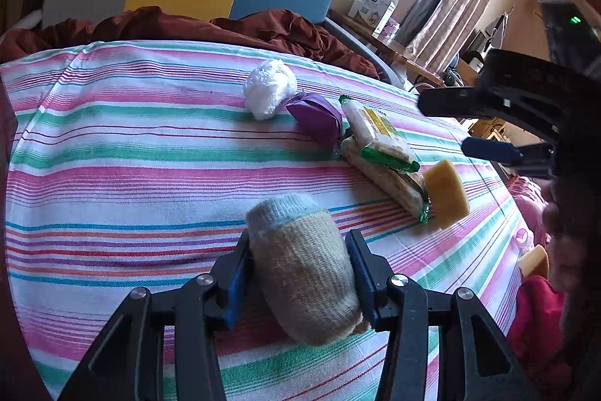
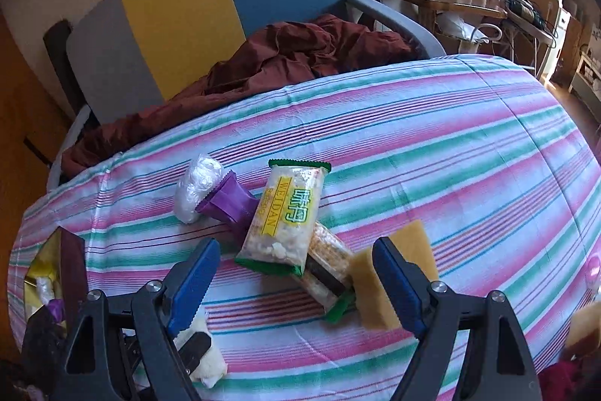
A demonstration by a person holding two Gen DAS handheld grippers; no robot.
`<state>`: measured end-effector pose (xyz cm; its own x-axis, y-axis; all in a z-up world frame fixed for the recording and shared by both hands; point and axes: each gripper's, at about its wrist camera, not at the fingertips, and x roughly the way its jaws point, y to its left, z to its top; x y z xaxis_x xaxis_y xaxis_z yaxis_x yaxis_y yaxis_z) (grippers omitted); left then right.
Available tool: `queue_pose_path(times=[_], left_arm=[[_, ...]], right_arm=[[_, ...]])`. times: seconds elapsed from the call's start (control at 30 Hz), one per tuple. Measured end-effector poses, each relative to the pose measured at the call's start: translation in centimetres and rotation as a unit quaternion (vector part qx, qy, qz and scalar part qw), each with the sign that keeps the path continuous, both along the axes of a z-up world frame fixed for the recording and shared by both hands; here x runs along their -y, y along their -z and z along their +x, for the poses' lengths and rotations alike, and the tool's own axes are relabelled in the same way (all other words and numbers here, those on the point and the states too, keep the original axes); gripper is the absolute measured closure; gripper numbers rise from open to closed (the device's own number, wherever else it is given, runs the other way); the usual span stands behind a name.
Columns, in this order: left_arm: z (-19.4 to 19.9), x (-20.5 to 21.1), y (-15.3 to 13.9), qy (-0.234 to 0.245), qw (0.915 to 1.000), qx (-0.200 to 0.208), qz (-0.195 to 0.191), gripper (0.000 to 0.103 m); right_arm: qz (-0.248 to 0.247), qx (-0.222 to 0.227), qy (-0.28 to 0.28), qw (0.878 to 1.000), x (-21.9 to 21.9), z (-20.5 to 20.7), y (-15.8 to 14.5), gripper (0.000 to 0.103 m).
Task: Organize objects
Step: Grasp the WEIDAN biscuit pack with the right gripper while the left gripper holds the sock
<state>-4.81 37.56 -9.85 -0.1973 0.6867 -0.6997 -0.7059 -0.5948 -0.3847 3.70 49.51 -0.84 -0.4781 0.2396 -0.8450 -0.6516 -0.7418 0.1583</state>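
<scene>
Striped cloth (image 1: 112,153) — left tool (image 1: 298,267) hides rolled sock's (image 1: 300,262) sides.

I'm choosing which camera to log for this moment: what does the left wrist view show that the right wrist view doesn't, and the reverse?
Only the left wrist view shows the rolled sock clamped in the left gripper, and the right gripper from the side, open.

Only the right wrist view shows the printed face of the WEIDAN snack pack and the open fingers bracketing the pile.

Both show the white plastic wad, purple wrapper, yellow sponge and striped cloth.
</scene>
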Motion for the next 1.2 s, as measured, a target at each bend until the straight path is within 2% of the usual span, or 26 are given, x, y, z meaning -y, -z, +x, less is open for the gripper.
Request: queue_pose_path(times=[0.2, 0.27, 0.33, 0.37, 0.57, 0.73, 0.8, 0.87, 1.03, 1.1, 1.2], left_arm=[[-0.3, 0.1, 0.1, 0.0, 1.0, 0.006, 0.006, 0.052], [-0.2, 0.3, 0.2, 0.0, 0.9999, 0.008, 0.008, 0.053], [-0.2, 0.3, 0.2, 0.0, 0.9999, 0.008, 0.009, 0.053], [-0.2, 0.2, 0.2, 0.0, 0.9999, 0.008, 0.009, 0.052], [-0.2, 0.4, 0.2, 0.0, 0.9999, 0.007, 0.01, 0.052], [0.2, 0.7, -0.1, -0.002, 1.0, -0.002, 0.004, 0.052], [0.4, 1.0, -0.1, -0.006, 1.0, -0.002, 0.004, 0.053], [0.6, 1.3, -0.1, -0.009, 1.0, -0.001, 0.003, 0.053], [2.0, 2.3, -0.6, -0.01, 0.9996, -0.021, -0.015, 0.054], [2.3, 2.8, -0.7, -0.014, 0.9995, -0.022, -0.018, 0.054], [2.7, 3.5, -0.8, -0.019, 0.9993, -0.02, -0.025, 0.055]], right_arm=[[-0.003, 0.065, -0.01, 0.998, -1.4, -4.6, 3.0, 0.019], [-0.013, 0.077, -0.019, 0.997, -1.9, -5.4, 3.7, 0.03], [-0.032, 0.092, -0.032, 0.995, -2.2, -5.9, 4.6, 0.049], [-0.031, 0.098, -0.034, 0.994, -2.2, -5.8, 5.0, 0.053], [-0.011, 0.088, -0.072, 0.993, 0.1, -4.2, 4.2, 0.054], [0.002, 0.049, -0.116, 0.992, 3.2, -1.7, 1.6, 0.054], [0.0, 0.037, -0.111, 0.993, 4.1, 0.0, 1.2, 0.054], [-0.009, 0.029, -0.095, 0.995, 4.9, 1.5, 1.6, 0.054], [-0.016, 0.064, -0.068, 0.996, 6.2, 3.2, 4.5, 0.054], [-0.003, 0.078, -0.077, 0.994, 6.4, 2.9, 4.9, 0.054], [-0.027, 0.075, -0.112, 0.991, 6.8, 2.4, 5.4, 0.054]])
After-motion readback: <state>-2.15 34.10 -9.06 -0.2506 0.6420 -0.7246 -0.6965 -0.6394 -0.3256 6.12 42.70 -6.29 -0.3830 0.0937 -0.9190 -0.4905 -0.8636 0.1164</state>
